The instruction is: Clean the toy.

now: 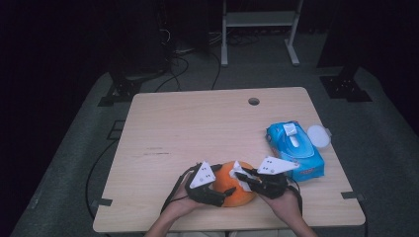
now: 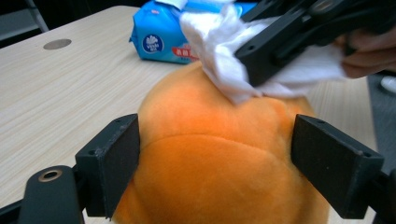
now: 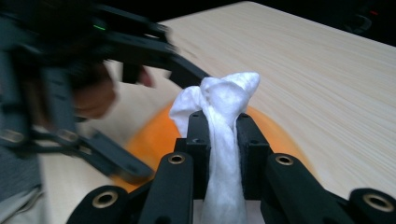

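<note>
An orange plush toy (image 1: 236,190) is seen at the near edge of the surface (image 1: 197,128), framed by the left tongs (image 1: 223,193), whose jaws stand wide at its sides. A white wipe (image 3: 224,121) is clamped tight in the right tongs (image 1: 240,174) and pressed on the toy's top. A blue wipes pack (image 1: 295,148) lies nearby.

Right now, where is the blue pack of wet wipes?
In the high view, the blue pack of wet wipes lies near the table's right edge, beside the right gripper.

Wipe (image 2: 224,56) atop plush toy (image 2: 219,158)
</note>
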`<control>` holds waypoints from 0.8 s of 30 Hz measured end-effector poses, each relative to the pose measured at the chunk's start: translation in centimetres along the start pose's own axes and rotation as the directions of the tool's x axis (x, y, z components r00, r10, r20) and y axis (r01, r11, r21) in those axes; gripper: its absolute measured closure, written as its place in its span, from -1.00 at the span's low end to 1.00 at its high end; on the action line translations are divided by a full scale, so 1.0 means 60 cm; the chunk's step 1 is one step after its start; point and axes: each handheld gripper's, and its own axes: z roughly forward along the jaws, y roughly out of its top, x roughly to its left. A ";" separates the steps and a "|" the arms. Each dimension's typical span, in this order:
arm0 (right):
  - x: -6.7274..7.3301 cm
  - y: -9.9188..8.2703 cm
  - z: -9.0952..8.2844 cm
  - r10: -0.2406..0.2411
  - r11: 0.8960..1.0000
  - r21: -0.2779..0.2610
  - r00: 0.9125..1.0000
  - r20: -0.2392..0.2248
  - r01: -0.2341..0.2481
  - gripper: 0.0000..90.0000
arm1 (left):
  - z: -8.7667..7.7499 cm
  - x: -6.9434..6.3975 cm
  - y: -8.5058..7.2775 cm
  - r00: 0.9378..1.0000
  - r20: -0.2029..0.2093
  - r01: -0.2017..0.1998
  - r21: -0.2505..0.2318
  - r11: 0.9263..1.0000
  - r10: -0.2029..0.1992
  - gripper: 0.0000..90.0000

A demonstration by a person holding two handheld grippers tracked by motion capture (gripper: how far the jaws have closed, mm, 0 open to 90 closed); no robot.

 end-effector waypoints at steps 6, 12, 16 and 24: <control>-0.016 0.000 -0.005 0.002 1.000 0.020 0.998 0.068 -0.003 0.72 | -0.004 0.012 -0.010 0.999 -0.009 0.038 0.023 0.999 -0.038 -0.54; -0.030 -0.013 -0.007 0.058 0.998 0.019 0.995 0.081 -0.059 0.72 | -0.005 0.009 -0.004 1.000 0.010 0.000 -0.013 1.000 0.000 -0.63; -0.017 -0.009 -0.001 0.053 0.999 -0.007 0.998 0.024 -0.053 0.72 | 0.000 0.001 -0.006 0.999 -0.001 -0.040 -0.009 0.999 0.040 -0.75; -0.055 -0.025 -0.013 0.086 0.996 0.020 0.990 0.109 -0.089 0.72 | -0.002 0.019 -0.016 0.999 -0.026 0.022 0.032 0.999 -0.021 -0.64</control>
